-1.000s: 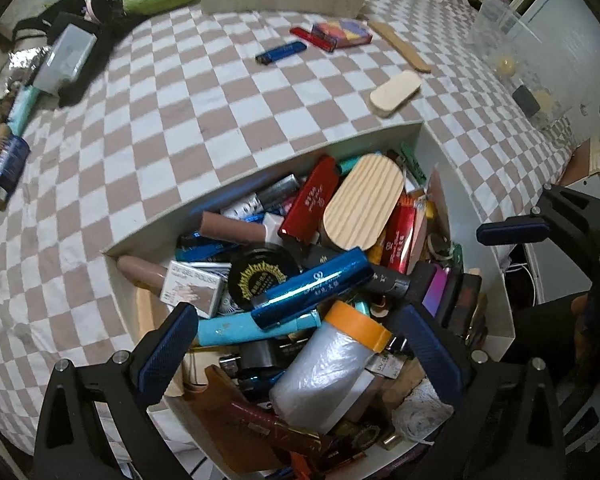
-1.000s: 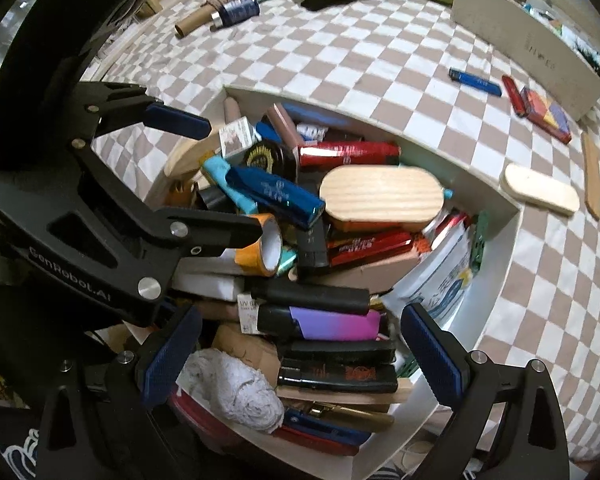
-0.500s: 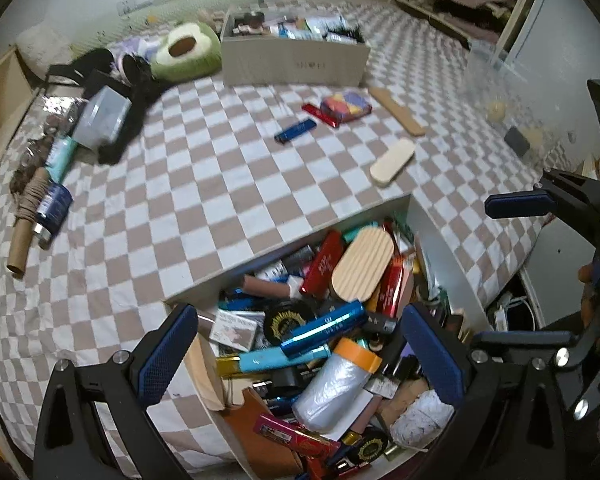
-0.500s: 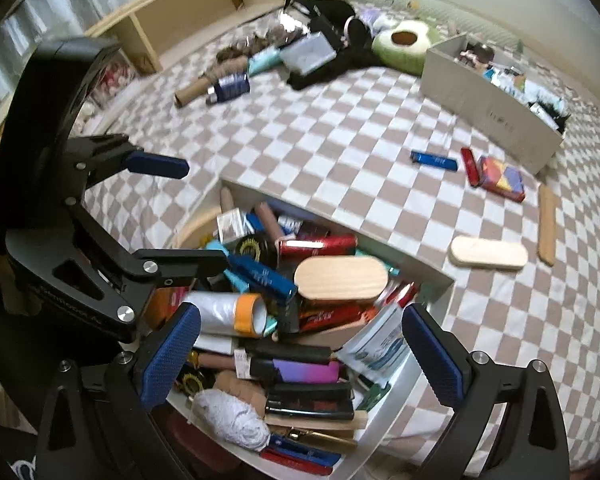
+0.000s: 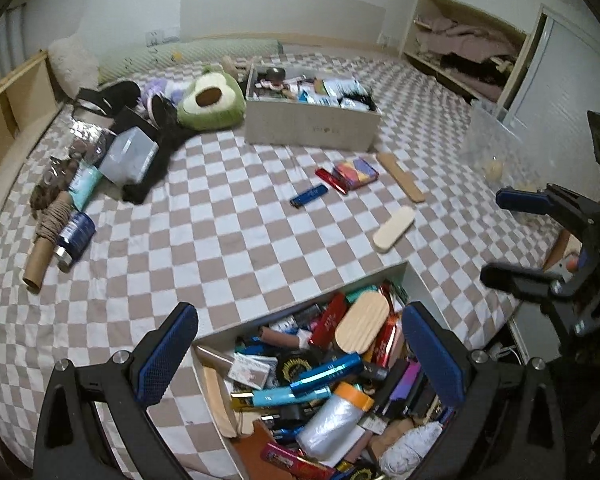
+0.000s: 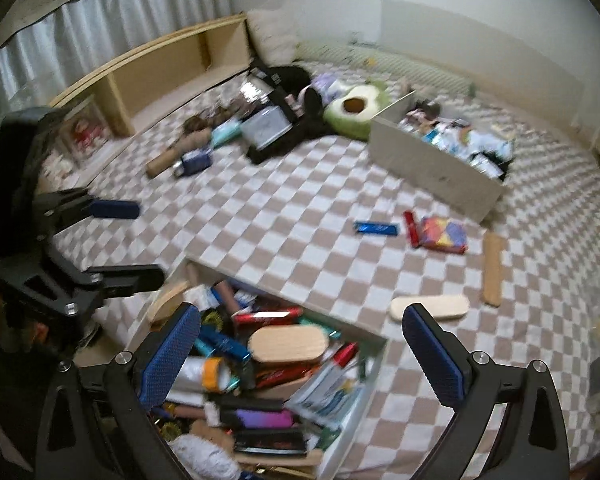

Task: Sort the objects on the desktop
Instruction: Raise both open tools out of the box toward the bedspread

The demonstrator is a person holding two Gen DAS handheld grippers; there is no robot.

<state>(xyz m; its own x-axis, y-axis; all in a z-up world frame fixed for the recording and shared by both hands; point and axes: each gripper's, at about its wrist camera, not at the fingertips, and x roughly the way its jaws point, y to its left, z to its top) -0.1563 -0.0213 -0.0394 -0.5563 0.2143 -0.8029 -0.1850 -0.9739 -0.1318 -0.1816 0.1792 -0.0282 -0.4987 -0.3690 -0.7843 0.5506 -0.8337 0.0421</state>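
Observation:
A white box (image 5: 296, 294) (image 6: 260, 282) crammed with several small items sits at the near edge of the checkered surface. My left gripper (image 5: 300, 356) hangs open high above it, nothing between its fingers. My right gripper (image 6: 300, 354) is likewise open and empty above the box. Each gripper shows in the other's view, the right gripper (image 5: 520, 236) at right and the left gripper (image 6: 128, 242) at left. Loose on the cloth lie a blue lighter (image 5: 309, 195) (image 6: 376, 228), a red lighter (image 5: 332, 180), a colourful pack (image 5: 356, 172) (image 6: 442, 234), a wooden stick (image 5: 400, 182) (image 6: 492, 270) and a pale oval block (image 5: 394, 224) (image 6: 430, 306).
A second grey box (image 5: 312, 130) (image 6: 436, 170) full of packets stands at the back. An avocado plush (image 5: 212, 100), black bag, clear case (image 5: 128, 156), cardboard tube (image 5: 46, 246) and blue can (image 5: 76, 240) lie at left. A clear bin (image 5: 496, 152) stands at right.
Both grippers have risen and tilted up from close over the box, so the whole checkered surface and room come into view. Both stay open and empty.

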